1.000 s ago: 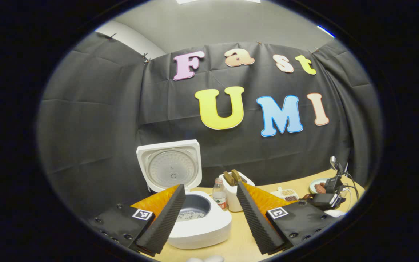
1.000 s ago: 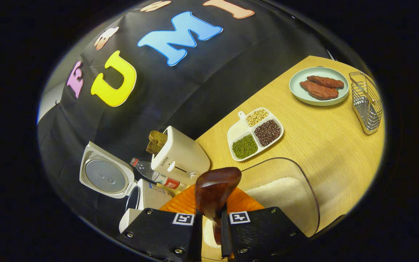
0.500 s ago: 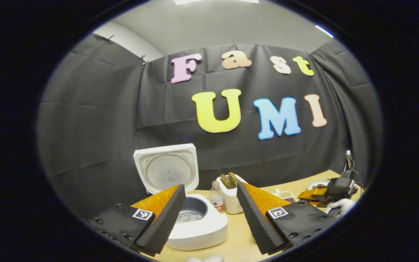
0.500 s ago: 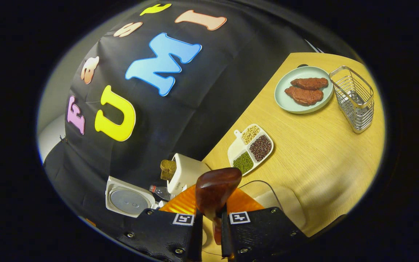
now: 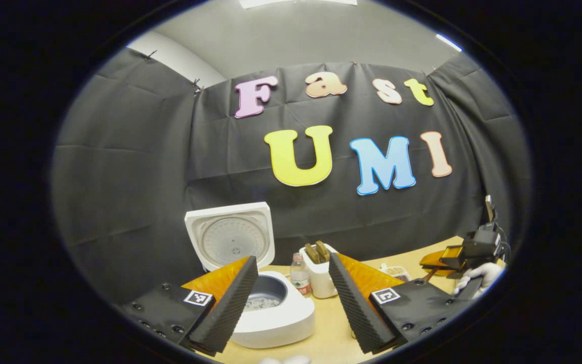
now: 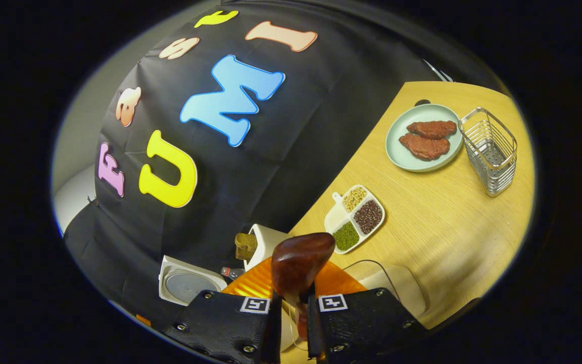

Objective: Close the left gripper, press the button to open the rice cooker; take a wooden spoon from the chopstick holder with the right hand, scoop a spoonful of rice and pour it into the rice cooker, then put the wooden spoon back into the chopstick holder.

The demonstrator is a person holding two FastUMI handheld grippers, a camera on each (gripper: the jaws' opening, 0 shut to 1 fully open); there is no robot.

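Wooden spoon [image 6: 301, 260] is clamped between the shut fingers of the right gripper [image 6: 293, 316], well apart from the chopstick holder [image 6: 489, 150] at the surface's far edge. Left gripper [image 5: 291, 298] fingers are held wide apart, empty, before the open rice cooker [image 5: 271, 308]. A tilted spoon could catch the holder's wire rim and tip it.

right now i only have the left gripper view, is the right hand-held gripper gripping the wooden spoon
observer: yes, both fingers of the right hand-held gripper press on the wooden spoon.
operator: where is the chopstick holder
observer: the chopstick holder stands upright on the table, right beside the plate with two meat pieces.
operator: anything in it
observer: it looks empty through the wire.
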